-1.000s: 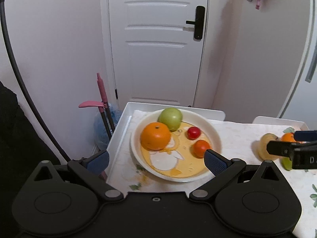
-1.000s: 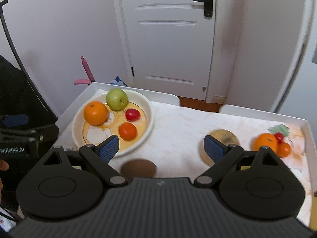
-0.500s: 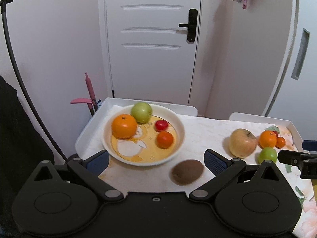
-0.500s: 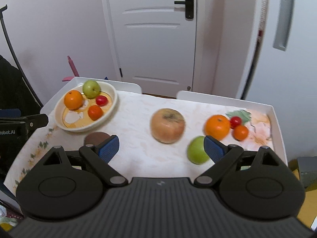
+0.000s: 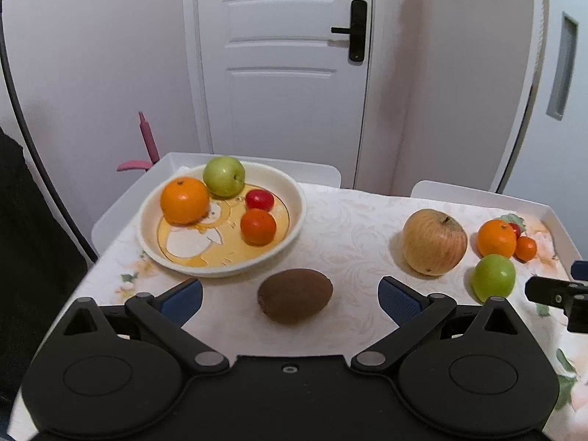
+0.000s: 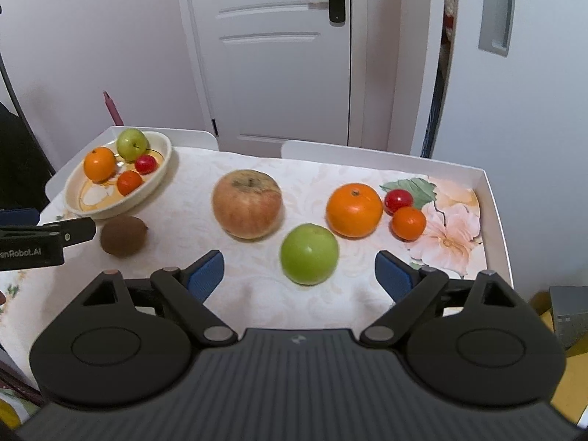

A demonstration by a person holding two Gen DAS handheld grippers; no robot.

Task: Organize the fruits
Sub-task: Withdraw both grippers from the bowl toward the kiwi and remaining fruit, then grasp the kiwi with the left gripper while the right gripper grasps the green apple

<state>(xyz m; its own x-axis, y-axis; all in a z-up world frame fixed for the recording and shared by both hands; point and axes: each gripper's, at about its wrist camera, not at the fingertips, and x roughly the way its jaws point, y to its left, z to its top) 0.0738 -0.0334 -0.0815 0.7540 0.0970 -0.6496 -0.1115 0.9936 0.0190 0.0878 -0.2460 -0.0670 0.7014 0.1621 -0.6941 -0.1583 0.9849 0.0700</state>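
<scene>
1. Left gripper (image 5: 290, 292) — jaws spread wide, nothing between the blue pads, poised low over the table with the brown fuzzy oval kiwi (image 5: 295, 295) lying directly between and ahead of its fingers.
2. Right gripper (image 6: 298, 270) — likewise fully parted and empty, with the loose round green apple (image 6: 309, 253) sitting in line between its pads, not touched.
3. Location of goods: the cream ceramic bowl with yellow printed centre (image 5: 294, 217) sits at the table's left end and holds an orange, a green apple, a red cherry tomato and a small orange-red fruit. Loose on the floral white tablecloth (image 6: 367, 261) are the kiwi just beside the bowl's near rim, the large russet-yellow apple (image 6: 247, 208) at mid-table, the green apple, the big round orange (image 6: 354, 210), and two small fruits touching it at the far right.
4. Handling judgement: the kiwi looks light, its fuzzy skin offering fair grip, but probably soft if real — best taken across its short axis at the middle with modest pressure.
5. The green apple appears firm and smooth, so liable to slip or roll; a grip across its widest girth is advised.
6. The russet apple is the bulkiest item and may nearly fill the jaw span.
</scene>
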